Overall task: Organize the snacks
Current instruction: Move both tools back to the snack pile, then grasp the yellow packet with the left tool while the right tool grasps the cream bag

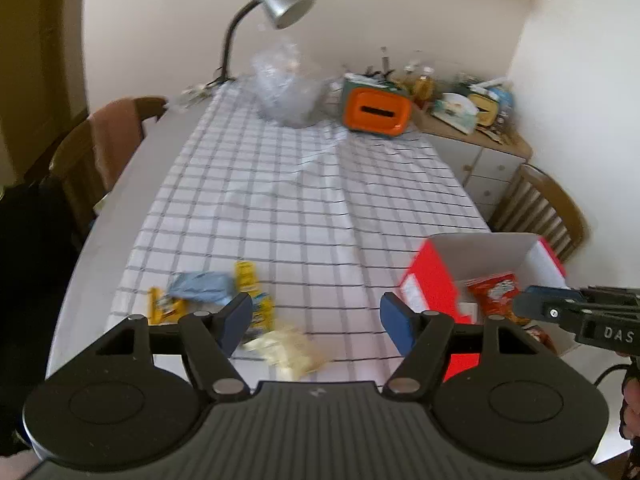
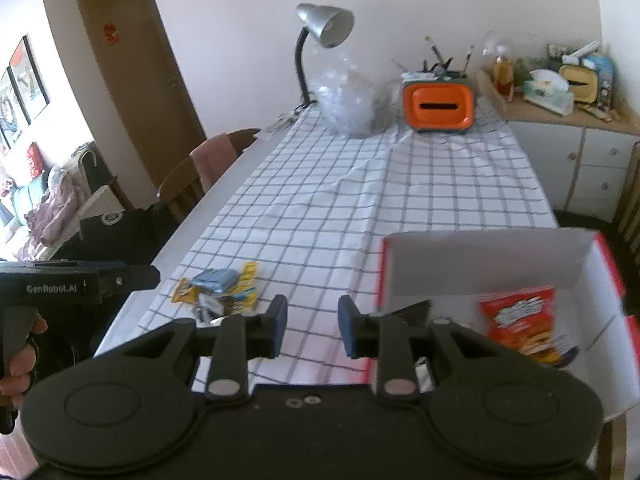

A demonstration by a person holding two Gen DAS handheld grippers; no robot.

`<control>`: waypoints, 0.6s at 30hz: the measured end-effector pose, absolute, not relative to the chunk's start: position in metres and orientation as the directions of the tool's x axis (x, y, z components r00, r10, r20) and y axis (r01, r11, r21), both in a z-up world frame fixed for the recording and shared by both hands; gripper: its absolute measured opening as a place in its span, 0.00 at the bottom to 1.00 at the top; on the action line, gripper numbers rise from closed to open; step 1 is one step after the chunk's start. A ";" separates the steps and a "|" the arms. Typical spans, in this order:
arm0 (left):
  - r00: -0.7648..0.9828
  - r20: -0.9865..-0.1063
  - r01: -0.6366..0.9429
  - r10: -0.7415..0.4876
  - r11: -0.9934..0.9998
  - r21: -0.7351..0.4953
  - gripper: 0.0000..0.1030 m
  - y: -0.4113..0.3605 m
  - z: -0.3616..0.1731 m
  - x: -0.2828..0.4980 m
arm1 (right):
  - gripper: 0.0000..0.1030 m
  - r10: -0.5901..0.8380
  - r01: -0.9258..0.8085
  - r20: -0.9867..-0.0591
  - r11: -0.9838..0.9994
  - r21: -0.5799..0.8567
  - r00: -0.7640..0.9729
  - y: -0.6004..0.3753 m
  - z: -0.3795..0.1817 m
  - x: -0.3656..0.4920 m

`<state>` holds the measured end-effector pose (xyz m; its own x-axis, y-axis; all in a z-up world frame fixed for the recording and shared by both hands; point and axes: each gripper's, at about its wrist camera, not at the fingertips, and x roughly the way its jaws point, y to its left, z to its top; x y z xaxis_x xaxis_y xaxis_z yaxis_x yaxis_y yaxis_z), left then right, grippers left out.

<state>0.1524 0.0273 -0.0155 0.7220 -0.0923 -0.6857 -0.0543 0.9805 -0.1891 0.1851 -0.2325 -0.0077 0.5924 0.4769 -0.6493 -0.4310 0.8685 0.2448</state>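
Checked cloth (image 1: 304, 184) covers the desk (image 2: 224, 184), with a lamp (image 2: 324, 28) and an orange holder (image 2: 438, 108) at the far end. Left gripper (image 1: 316, 320): jaws released, standing wide, nothing between them; bare cloth shows in the gap. Right gripper (image 2: 312, 330): jaws drawn near together with a narrow gap and no packet in it, so empty. Loose snack packets (image 1: 216, 300) lie in a small heap just beyond and to the left of the left jaws: a yellow one, a blue-grey one, and a pale crinkled one closest to the jaws; prints are blurred. Red box (image 2: 492, 264) sits open to the right of both jaws, with one red snack bag (image 2: 520, 320) already inside. Judgement on handling: packets look light, soft, thin film, probably slippery and easily crushed if the contents are brittle. They overlap, so pinching one may drag a neighbour. Best hold appears to be a crimped end seam or a free corner, approached low with wide jaws, closing gently on the flat of the pack, not its puffed middle.
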 end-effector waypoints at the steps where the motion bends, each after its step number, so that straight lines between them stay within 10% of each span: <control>1: 0.720 -0.689 -0.064 -0.088 0.979 -0.192 0.68 0.036 -0.017 0.150 | 0.27 0.483 -0.436 -0.650 0.865 0.249 0.587 -0.226 -0.009 0.184; 7: 0.705 -0.705 -0.098 -0.079 0.974 -0.206 0.71 0.074 -0.028 0.143 | 0.47 0.492 -0.447 -0.662 0.857 0.256 0.565 -0.191 -0.018 0.180; 10: 0.699 -0.711 -0.102 -0.082 0.972 -0.212 0.73 0.089 -0.032 0.140 | 0.78 0.493 -0.451 -0.665 0.856 0.254 0.561 -0.175 -0.022 0.177; 18: 0.697 -0.711 -0.086 -0.096 0.973 -0.216 0.78 0.122 -0.044 0.140 | 0.99 0.459 -0.431 -0.681 0.873 0.228 0.570 -0.141 -0.033 0.176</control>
